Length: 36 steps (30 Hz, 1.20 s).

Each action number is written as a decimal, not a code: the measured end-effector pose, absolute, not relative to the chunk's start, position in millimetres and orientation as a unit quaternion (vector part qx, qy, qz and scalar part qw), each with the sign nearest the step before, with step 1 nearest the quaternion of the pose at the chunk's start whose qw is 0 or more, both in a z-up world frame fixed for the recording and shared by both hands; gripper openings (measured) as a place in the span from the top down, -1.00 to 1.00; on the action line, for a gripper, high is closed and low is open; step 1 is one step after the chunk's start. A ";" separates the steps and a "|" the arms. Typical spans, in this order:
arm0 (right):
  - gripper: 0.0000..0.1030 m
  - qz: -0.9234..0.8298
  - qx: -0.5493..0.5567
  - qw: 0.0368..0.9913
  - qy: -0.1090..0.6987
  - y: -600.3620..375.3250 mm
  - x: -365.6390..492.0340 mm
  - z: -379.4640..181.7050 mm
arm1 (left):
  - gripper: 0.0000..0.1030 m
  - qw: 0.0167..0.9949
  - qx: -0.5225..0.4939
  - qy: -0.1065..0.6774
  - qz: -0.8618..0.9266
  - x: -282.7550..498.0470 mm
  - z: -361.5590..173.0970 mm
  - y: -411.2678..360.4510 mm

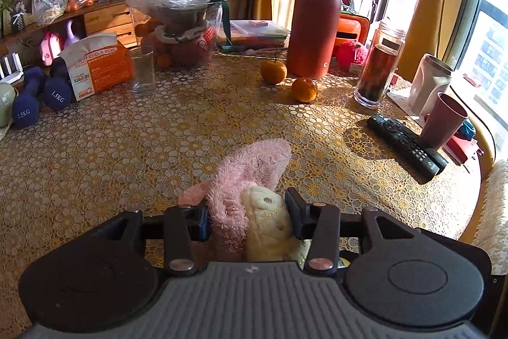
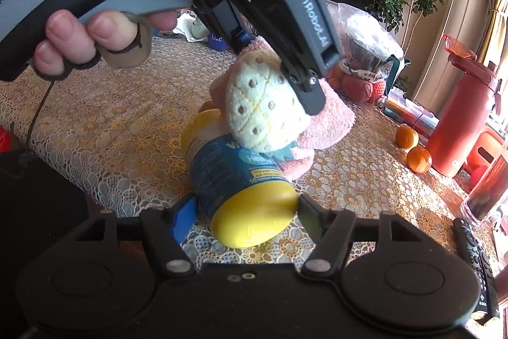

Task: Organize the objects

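My left gripper (image 1: 247, 216) is shut on a pink and cream plush toy (image 1: 254, 196) and holds it low over the lace-covered table (image 1: 158, 148). In the right wrist view the same toy (image 2: 260, 113) hangs in the left gripper's fingers (image 2: 312, 97), touching a blue bottle with a yellow cap (image 2: 241, 183). My right gripper (image 2: 244, 216) is shut on that bottle, its pads on either side just behind the cap. The bottle is tilted, cap toward the camera. Its far end is hidden behind the toy.
Two oranges (image 1: 289, 81), a red flask (image 1: 314, 24), a glass jar (image 1: 379, 65), a black remote (image 1: 406, 143), a red cup (image 1: 444, 119), an empty glass (image 1: 143, 72), a tissue box (image 1: 95, 65) and blue dumbbells (image 1: 38, 97) stand around the table. The table edge is at right.
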State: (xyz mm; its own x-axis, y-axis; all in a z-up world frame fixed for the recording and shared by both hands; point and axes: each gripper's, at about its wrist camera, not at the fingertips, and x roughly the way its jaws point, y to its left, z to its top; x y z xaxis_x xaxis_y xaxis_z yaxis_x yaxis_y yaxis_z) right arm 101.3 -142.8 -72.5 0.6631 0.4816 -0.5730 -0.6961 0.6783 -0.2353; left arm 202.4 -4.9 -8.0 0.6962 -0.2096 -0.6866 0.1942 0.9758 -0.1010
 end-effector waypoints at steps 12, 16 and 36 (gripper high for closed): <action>-0.52 0.369 -0.127 0.878 0.276 -160.9 114.0 -62.4 | 0.12 0.925 -0.039 0.369 -0.083 170.2 -8.1 35.6; -0.54 0.377 -0.118 0.874 0.283 -161.3 121.8 -62.0 | 0.12 0.928 -0.031 0.364 -0.076 156.9 -7.6 37.1; -0.49 0.379 -0.188 0.868 0.260 -145.7 112.0 -70.4 | 0.18 0.927 -0.001 0.359 -0.109 144.8 -7.2 8.3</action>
